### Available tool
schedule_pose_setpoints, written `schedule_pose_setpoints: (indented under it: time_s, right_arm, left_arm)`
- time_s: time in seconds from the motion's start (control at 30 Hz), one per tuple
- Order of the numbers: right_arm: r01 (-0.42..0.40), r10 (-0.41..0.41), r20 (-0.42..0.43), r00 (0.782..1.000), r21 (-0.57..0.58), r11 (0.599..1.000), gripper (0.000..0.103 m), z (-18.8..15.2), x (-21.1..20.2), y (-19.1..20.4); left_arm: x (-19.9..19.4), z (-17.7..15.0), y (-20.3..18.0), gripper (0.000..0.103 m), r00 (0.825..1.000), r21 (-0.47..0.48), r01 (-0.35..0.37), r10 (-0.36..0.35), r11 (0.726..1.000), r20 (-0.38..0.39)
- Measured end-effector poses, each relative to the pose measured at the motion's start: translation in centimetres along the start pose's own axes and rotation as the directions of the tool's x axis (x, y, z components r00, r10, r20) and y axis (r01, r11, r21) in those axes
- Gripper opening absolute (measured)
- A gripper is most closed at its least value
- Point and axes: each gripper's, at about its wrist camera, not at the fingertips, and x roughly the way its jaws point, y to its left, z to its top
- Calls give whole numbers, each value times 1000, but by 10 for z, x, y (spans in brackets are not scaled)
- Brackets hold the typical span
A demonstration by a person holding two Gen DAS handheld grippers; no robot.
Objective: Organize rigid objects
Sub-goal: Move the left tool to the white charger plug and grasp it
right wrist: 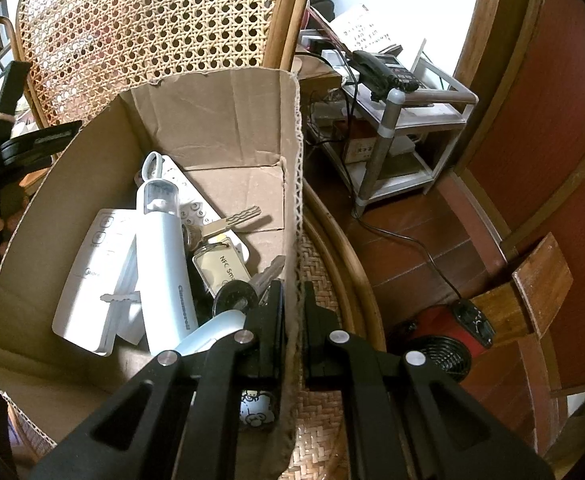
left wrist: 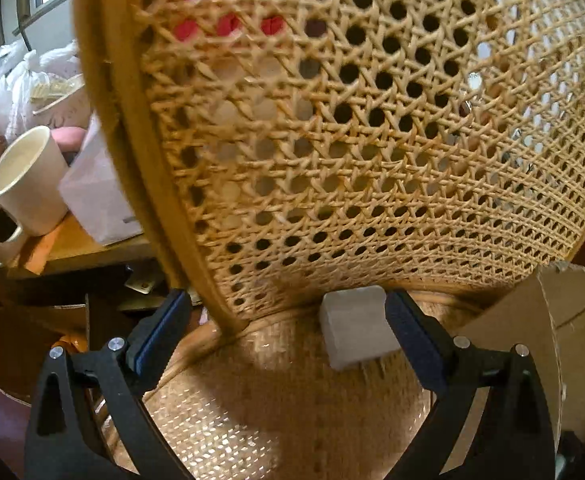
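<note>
Left gripper: angled steeply down over the woven rattan chair seat, jaws spread wide, nothing gripped. A small pale grey rectangular block lies on the seat between the fingers, just inside the right-hand pad, contact unclear. The caned chair back rises directly ahead, leaving little room forward.

Right gripper: tilted down, jaws pinched nearly closed on the right wall of the open brown cardboard box.

Box contents: white cylindrical bottle, flat white remote control, keys with a clear tag, overlapping; items beneath partly hidden.

Left of the chair: a cream ceramic mug, blurred clutter behind.
</note>
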Motion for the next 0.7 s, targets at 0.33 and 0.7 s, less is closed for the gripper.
schedule_pose_setpoints:
  time_s: [0.33,0.7]
  right_arm:
    - [3,-3,0,1000,-5,1000,7,0,0,0]
    - [5,-5,0,1000,-3,1000,7,0,0,-2]
  left_arm:
    - [28,-9,-13,96,994,-77,-91,87,993,-61]
    - [30,-17,-19,89,995,-93,-56,47,994,-93]
